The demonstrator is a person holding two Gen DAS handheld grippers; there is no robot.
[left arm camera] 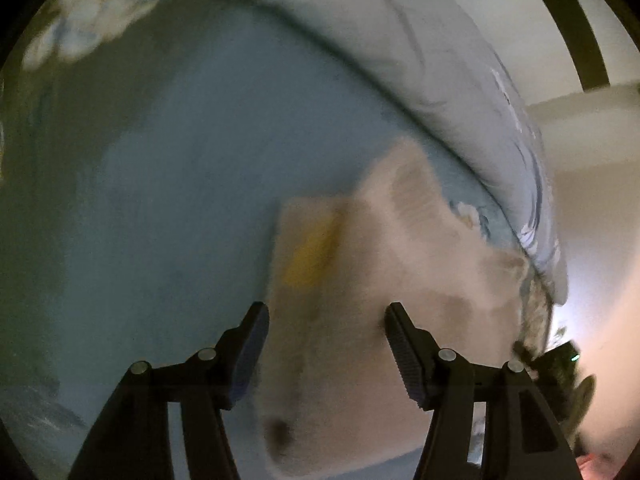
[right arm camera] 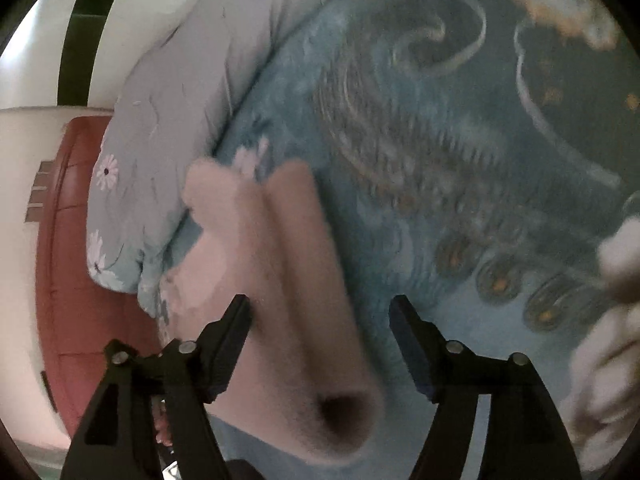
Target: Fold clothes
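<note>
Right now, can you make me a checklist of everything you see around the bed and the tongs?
Surface: blue patterned bedspread, blurred.
Job's things: pale pink garment with a yellow patch, lying on the bedspread; same garment in the right view.
Clutter: floral pillow at the bed's edge; white cloth at the right.
Tongs: left tongs open, holding nothing; right tongs open, holding nothing.
Cables: nothing seen.
Surroundings: red floor, white wall.
</note>
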